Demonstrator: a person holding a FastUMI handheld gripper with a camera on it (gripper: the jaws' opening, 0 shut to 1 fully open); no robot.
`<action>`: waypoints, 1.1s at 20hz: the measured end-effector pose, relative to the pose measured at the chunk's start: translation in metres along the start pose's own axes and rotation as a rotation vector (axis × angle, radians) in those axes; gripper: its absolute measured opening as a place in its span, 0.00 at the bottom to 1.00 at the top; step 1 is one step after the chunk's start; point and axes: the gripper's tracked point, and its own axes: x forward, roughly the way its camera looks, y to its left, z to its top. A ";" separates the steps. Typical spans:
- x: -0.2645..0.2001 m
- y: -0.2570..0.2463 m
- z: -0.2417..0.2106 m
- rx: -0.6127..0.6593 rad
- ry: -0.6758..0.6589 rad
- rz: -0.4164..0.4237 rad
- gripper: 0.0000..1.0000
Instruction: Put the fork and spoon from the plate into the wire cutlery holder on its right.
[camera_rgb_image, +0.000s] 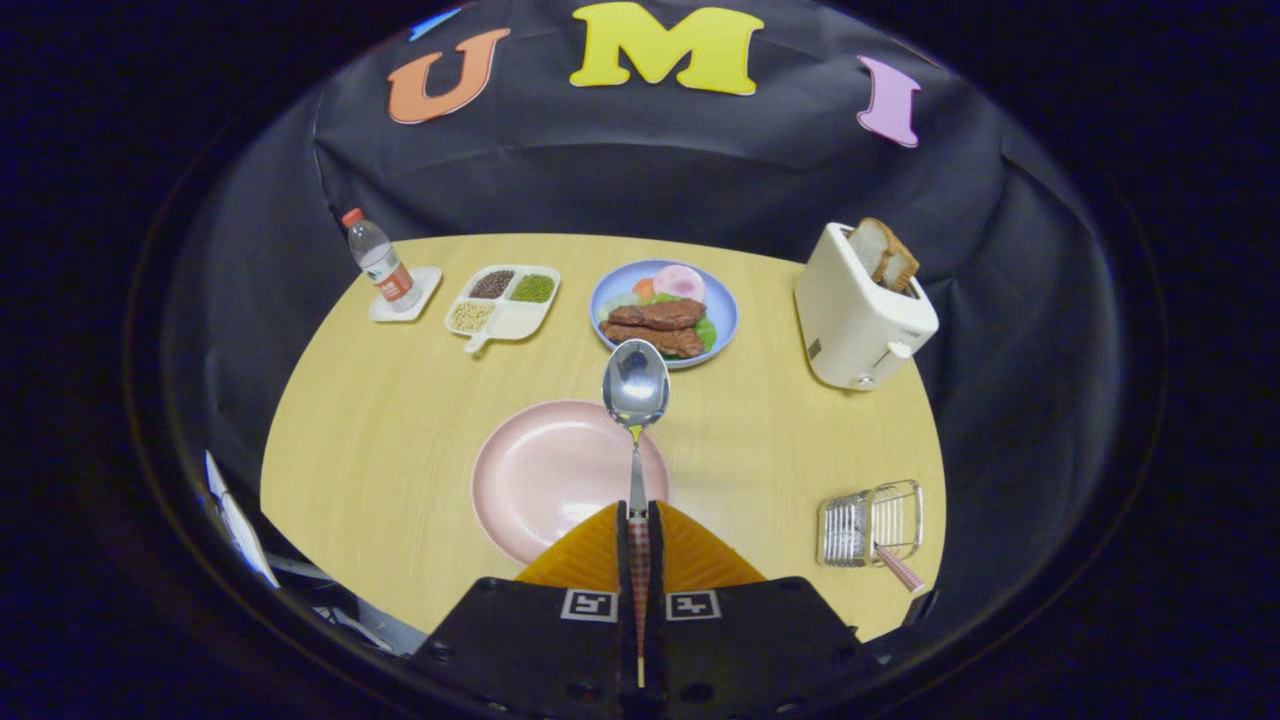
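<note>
My gripper (638, 512) is shut on the handle of a metal spoon (636, 387), which points straight ahead with its bowl raised above the table. Below the spoon lies a pink plate (540, 470), bare on the part I can see; the fingers hide its near right part. To the right of the plate, near the table's edge, stands the wire cutlery holder (868, 524). A checked handle (900, 569) sticks out of the holder toward me; its head is hidden among the wires, so I cannot tell which utensil it is.
On the round wooden table (400, 440) stand a blue plate of food (664, 312) beyond the spoon, a white toaster (862, 310) with bread at the far right, a divided dish of grains (503, 300) and a water bottle (382, 262) on a coaster at the far left.
</note>
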 end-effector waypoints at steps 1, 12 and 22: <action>-0.006 -0.010 -0.001 0.008 0.007 0.000 0.03; -0.045 -0.148 -0.012 -0.009 0.106 -0.032 0.03; -0.043 -0.219 -0.046 0.013 0.326 0.009 0.03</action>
